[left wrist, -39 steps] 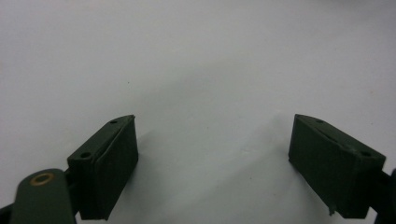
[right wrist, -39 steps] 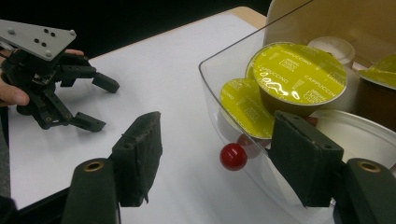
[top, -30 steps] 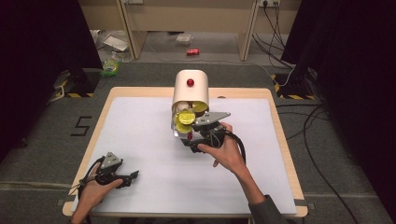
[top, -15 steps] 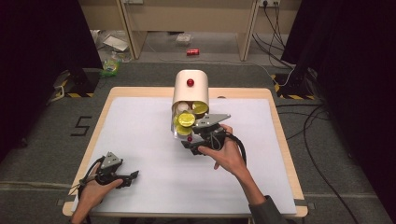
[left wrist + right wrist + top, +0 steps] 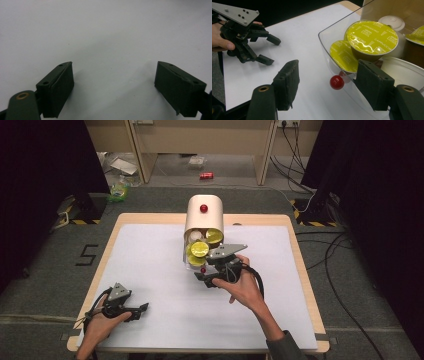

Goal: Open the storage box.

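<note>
The small red knob [image 5: 336,82] sits on the front wall of the clear plastic drawer [image 5: 329,53], which stands pulled out of the cream capsule holder [image 5: 204,217] near the far middle of the white table [image 5: 150,270]. The knob looks hard, smooth and round, so it could slip from a loose pinch; it is best taken squarely from both sides, close to where it joins the wall. The drawer itself looks light and thin, and a sideways tug would probably twist it, so a straight pull or push seems safest. Inside lie yellow-lidded capsules [image 5: 372,37], light and loose enough to shift if jolted. The right gripper [image 5: 329,85] straddles the knob, its jaws having just been closing, yet neither pad touches it. The left gripper [image 5: 113,87] rests well apart near the table's front left, jaws wide over bare surface.
</note>
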The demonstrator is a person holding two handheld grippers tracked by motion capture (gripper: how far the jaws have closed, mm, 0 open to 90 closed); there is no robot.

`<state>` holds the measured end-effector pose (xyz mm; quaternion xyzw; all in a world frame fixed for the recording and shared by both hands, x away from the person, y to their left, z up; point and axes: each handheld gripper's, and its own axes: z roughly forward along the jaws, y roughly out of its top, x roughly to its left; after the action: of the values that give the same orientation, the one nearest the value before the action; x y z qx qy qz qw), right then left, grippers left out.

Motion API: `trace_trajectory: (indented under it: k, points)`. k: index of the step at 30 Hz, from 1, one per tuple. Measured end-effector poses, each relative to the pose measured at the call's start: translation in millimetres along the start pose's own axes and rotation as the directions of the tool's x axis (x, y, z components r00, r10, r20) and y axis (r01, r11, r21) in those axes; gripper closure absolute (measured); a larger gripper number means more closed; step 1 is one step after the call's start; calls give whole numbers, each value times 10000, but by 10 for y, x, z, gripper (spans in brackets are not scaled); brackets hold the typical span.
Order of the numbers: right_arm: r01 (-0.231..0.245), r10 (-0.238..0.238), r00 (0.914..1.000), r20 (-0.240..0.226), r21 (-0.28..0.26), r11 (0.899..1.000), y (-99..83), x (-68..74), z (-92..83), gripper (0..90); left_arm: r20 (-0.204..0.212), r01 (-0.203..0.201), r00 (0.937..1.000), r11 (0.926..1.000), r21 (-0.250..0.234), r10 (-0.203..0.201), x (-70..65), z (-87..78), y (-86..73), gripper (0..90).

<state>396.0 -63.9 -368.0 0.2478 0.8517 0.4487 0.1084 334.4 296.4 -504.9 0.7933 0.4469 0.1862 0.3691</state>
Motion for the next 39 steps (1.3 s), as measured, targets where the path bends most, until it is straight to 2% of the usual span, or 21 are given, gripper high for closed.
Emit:
trace_trajectory:
  k: [18,22,29,34,39]
  points:
    - [-7,6,10000,-86,-105,9999,-22,2,-16,361,4,1,10000,10000,-1,-1,0,0,0,150]
    - [-26,41,9995,311,-493,9988,6,-8,-54,357,3,-2,10000,10000,3,2,1,0,0,150]
    - [-2,76,9961,878,-840,9965,24,-39,-81,354,2,-2,10000,10000,14,2,1,0,1,149]
    - [36,82,9917,1280,-915,9958,43,-56,-65,318,5,4,10000,10000,16,-4,2,1,2,149]
    - [27,113,9895,1439,-966,9953,53,-68,-35,277,5,9,10000,10000,13,-9,1,1,2,149]
